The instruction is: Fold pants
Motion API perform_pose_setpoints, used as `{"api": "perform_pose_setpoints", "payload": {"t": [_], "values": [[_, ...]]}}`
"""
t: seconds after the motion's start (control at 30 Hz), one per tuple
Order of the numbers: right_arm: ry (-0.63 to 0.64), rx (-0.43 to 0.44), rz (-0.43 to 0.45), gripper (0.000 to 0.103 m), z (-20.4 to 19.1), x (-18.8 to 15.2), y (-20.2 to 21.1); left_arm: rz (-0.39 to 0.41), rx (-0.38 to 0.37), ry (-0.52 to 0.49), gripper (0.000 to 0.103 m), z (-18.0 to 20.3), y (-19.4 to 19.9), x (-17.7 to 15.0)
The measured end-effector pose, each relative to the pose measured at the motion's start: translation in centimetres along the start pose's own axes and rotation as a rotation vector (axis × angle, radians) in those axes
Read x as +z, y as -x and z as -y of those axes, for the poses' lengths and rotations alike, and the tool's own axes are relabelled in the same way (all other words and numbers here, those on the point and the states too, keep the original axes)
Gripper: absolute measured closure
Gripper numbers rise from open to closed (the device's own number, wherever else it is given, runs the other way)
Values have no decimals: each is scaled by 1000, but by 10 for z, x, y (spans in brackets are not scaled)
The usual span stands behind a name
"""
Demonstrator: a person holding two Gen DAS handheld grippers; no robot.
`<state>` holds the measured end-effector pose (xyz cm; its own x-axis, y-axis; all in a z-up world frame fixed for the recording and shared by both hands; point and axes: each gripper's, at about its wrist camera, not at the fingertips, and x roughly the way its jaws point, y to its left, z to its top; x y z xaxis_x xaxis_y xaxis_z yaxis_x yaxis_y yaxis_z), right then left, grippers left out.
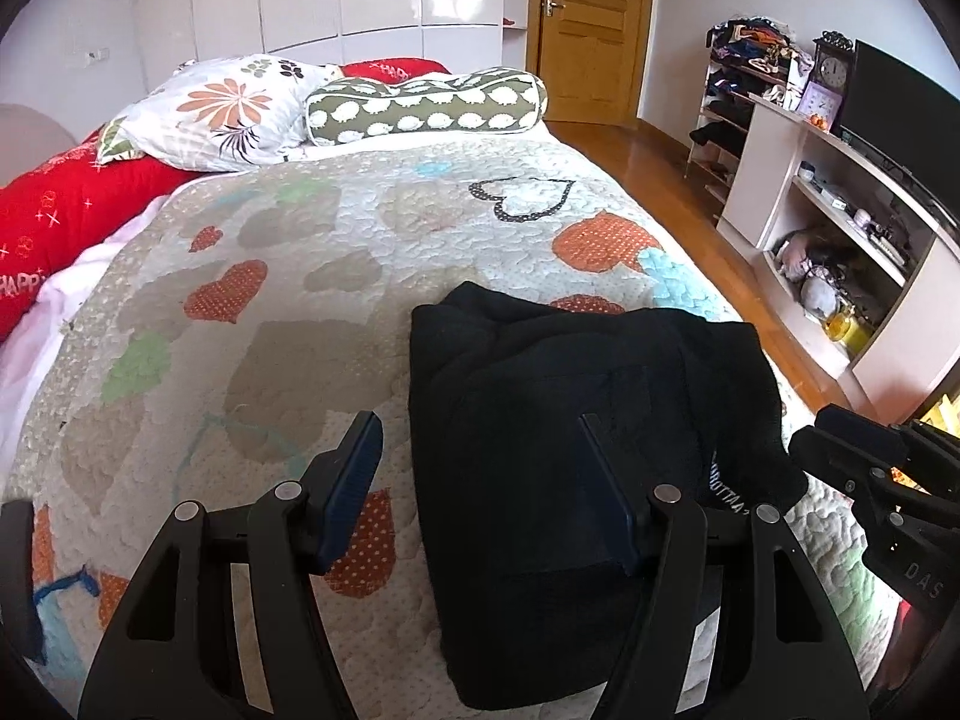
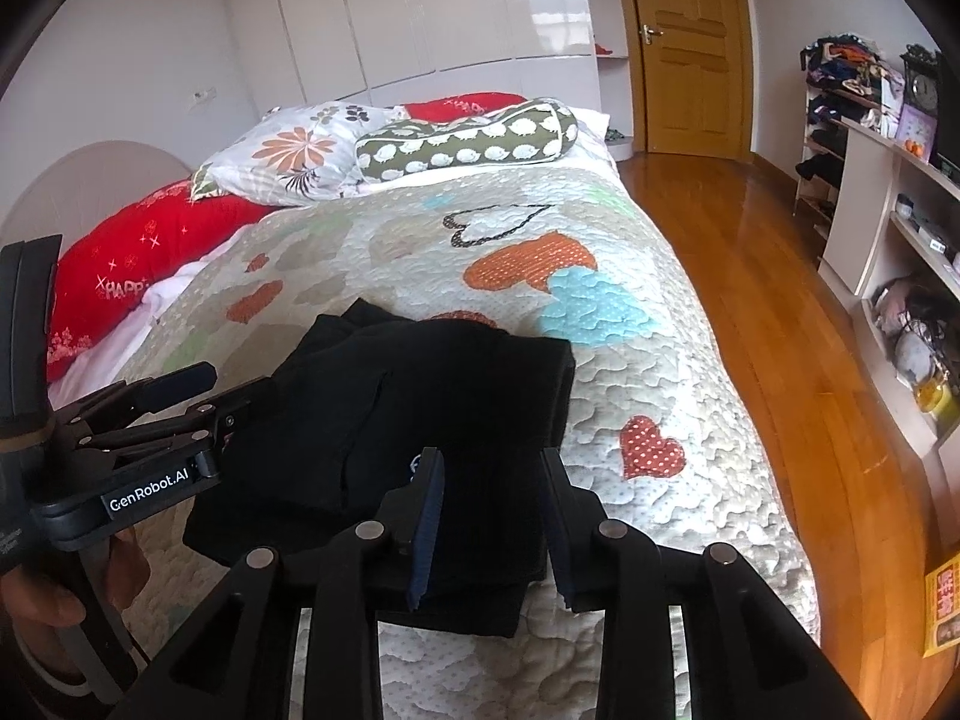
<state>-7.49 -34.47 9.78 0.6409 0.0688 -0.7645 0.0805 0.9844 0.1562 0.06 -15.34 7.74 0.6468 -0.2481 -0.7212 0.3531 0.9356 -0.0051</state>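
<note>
1. Bedroom surroundings are seen in both views: a bed covered by a quilt (image 1: 336, 276) patterned with hearts, white wardrobe doors at the back, a wooden door (image 1: 591, 24) and a wooden floor (image 2: 750, 276) along the right side.
2. At the head of the bed, a flowered pillow (image 1: 222, 108), a green bolster (image 1: 426, 105) and a red cushion (image 1: 66, 210) are laid close together.
3. Shelves (image 1: 840, 222) holding small items are set against the right wall, with a dark screen (image 1: 900, 114) on top and a clock (image 1: 833, 69) beside it.
4. The black pants (image 1: 576, 456) are found folded into a compact bundle on the near part of the quilt, towards its right edge.
5. The left gripper (image 1: 480, 492) is held above the left border of the pants; its fingers are spread wide and nothing is gripped between them.
6. The right gripper (image 2: 492, 516) is held over the near right part of the pants; its fingers are parted narrowly, and the fabric is seen between them but is not pressed by the pads.
7. A hand (image 2: 42, 612) is seen around the handle of the left gripper in the right wrist view.
</note>
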Motion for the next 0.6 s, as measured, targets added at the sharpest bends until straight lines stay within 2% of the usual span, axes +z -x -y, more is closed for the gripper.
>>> {"api": "perform_pose_setpoints", "payload": {"t": [0.43,0.6], "values": [[22,10,-38,73,-9,-5,-12,0,8,-9,37,2,0,-3],[23,7,-52,73,-8,-9,-17,-22,-29,18,37,-2,-3,-11]]}}
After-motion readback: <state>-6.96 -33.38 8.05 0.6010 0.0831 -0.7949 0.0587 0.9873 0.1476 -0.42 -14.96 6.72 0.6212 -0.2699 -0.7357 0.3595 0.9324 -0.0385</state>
